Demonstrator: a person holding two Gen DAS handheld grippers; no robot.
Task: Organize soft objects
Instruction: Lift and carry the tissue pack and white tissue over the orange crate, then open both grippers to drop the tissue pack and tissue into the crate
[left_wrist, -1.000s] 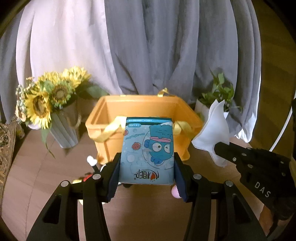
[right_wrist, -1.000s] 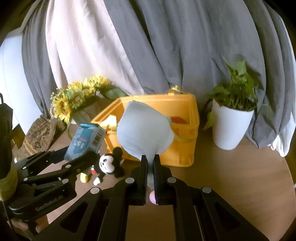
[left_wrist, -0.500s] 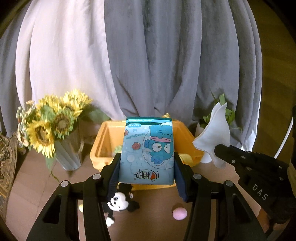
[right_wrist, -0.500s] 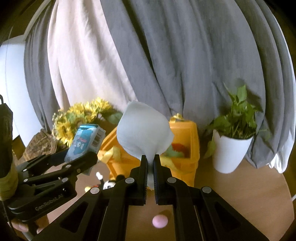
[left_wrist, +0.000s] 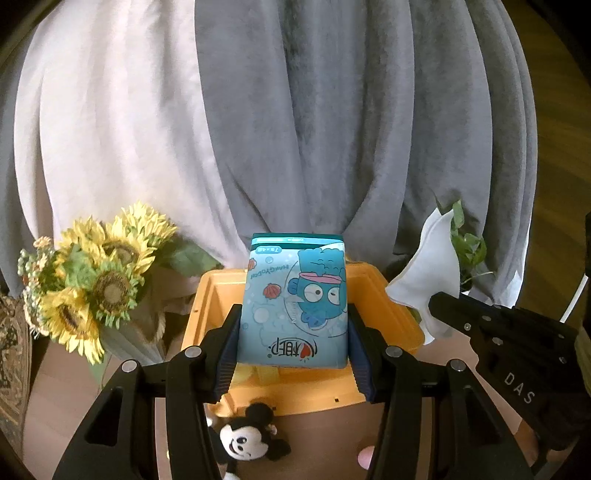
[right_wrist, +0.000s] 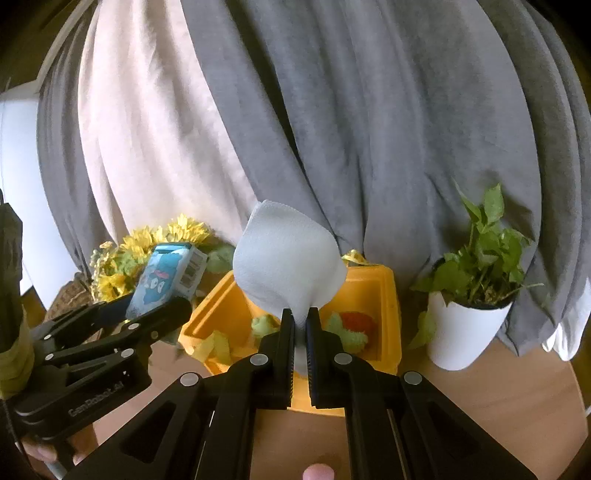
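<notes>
My left gripper (left_wrist: 293, 325) is shut on a blue tissue pack (left_wrist: 293, 301) with a cartoon fish, held upright above the near side of the orange bin (left_wrist: 391, 306). My right gripper (right_wrist: 301, 317) is shut on a white cloth (right_wrist: 286, 258) that fans up over the orange bin (right_wrist: 384, 295). Inside the bin lie green and orange soft toys (right_wrist: 352, 325) and yellow ribbon. The white cloth (left_wrist: 428, 273) and the right gripper show at the right of the left wrist view. The tissue pack (right_wrist: 166, 280) and the left gripper show at the left of the right wrist view.
A black-and-white mouse plush (left_wrist: 247, 435) lies on the wooden table in front of the bin, with a small pink ball (left_wrist: 365, 456) near it. Sunflowers in a vase (left_wrist: 96, 291) stand left of the bin, a potted plant (right_wrist: 469, 310) right of it. Curtains hang behind.
Both grippers have risen with their loads and pulled back from the bin; the bin sits lower and smaller in both views, and the mouse plush and pink ball came into sight.
</notes>
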